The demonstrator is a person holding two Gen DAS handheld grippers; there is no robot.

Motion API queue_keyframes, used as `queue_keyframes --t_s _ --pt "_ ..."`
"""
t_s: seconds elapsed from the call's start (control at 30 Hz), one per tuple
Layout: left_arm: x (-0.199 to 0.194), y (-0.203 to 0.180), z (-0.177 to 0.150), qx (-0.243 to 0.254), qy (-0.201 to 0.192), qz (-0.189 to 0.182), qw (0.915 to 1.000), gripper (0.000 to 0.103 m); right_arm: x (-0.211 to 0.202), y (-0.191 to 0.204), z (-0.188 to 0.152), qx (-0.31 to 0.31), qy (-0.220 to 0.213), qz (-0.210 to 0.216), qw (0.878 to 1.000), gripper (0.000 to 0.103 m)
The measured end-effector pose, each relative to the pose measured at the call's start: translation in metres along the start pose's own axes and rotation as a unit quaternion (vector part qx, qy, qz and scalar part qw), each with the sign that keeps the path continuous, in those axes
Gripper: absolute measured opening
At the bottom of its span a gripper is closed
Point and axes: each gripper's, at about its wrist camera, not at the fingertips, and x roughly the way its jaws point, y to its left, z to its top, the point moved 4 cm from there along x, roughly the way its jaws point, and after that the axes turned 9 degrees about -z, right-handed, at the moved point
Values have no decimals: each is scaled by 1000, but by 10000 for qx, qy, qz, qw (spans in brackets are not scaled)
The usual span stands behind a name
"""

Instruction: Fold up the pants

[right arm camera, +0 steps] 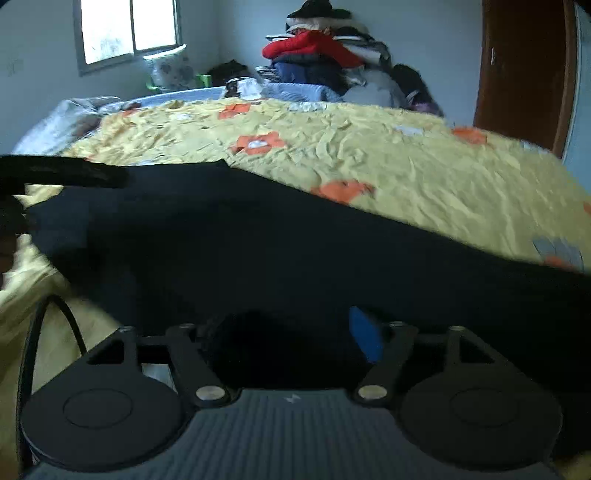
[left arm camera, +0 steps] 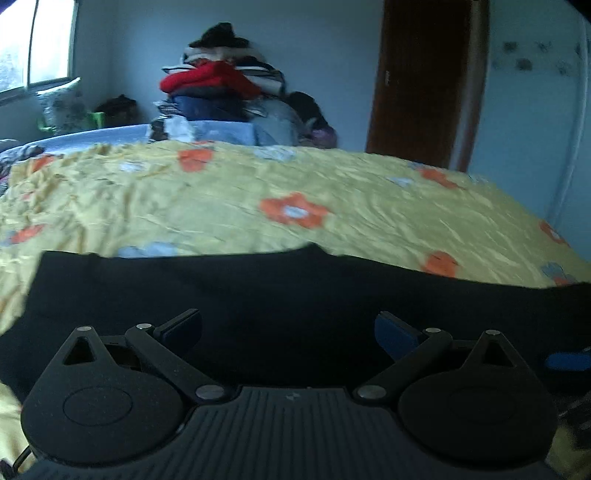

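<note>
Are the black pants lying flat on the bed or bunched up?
Lying flat: the black pants spread as a smooth dark sheet over the yellow floral bedspread. How many layers cannot be told.

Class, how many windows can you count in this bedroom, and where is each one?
1. The window is in the far wall at upper left, beyond the bed. Other walls are out of view, so more may be hidden.

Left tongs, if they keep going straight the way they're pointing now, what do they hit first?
Most likely the black pants, spread on the yellow flowered bedspread directly ahead of the open left tongs. Depth is unclear, so how soon is hard to say.
</note>
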Motion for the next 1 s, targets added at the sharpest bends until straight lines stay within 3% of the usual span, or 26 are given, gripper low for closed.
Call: queue_keyframes --t_s 0.13,0.23,0.3,0.37,0.4,0.5,0.57,0.63,0.73,0.77,0.87,0.93,1.0 --pt "13 -31 -9 219 -30 -294 9993 101 -25 -77 1 973 -436 -762 9914 73" --pt "24 -51 -16 488 16 -329 9983 101 -22 -135 -5 1619 -265 -1221 9789 79" --pt "28 -60 -24 688 115 -311 9971 101 -12 -163 -14 1631 -4 -1383 9769 79" --pt "30 -64 -32 807 200 -293 9961 101 -21 -188 -23 1787 -114 -1911 9651 79" --pt "30 -62 -34 813 210 -298 9960 101 -35 -199 -26 2037 -351 -2201 9533 79" --pt "32 -63 -42 844 253 -293 9957 102 -87 -231 -44 3059 -1251 -3238 8865 83" --pt "33 -67 -43 943 310 -273 9947 103 -114 -251 -67 4064 -1698 -2959 8476 85" --pt "36 -68 -44 965 378 -325 9941 103 -124 -266 -91 4987 -1804 -2141 8203 85" --pt "38 -63 -43 841 423 -404 9947 103 -118 -268 -114 5676 -1676 -1193 7972 85" --pt "39 -62 -43 817 430 -419 9948 103 -115 -262 -119 5725 -1632 -1040 7967 85" --pt "39 -63 -44 829 432 -408 9948 103 -102 -249 -115 5625 -1435 -761 8107 84" --pt "40 -63 -43 817 434 -418 9948 103 -97 -245 -107 5487 -1291 -934 8207 84" --pt "40 -62 -44 787 439 -440 9950 103 -88 -244 -100 5479 -1291 -854 8221 84"
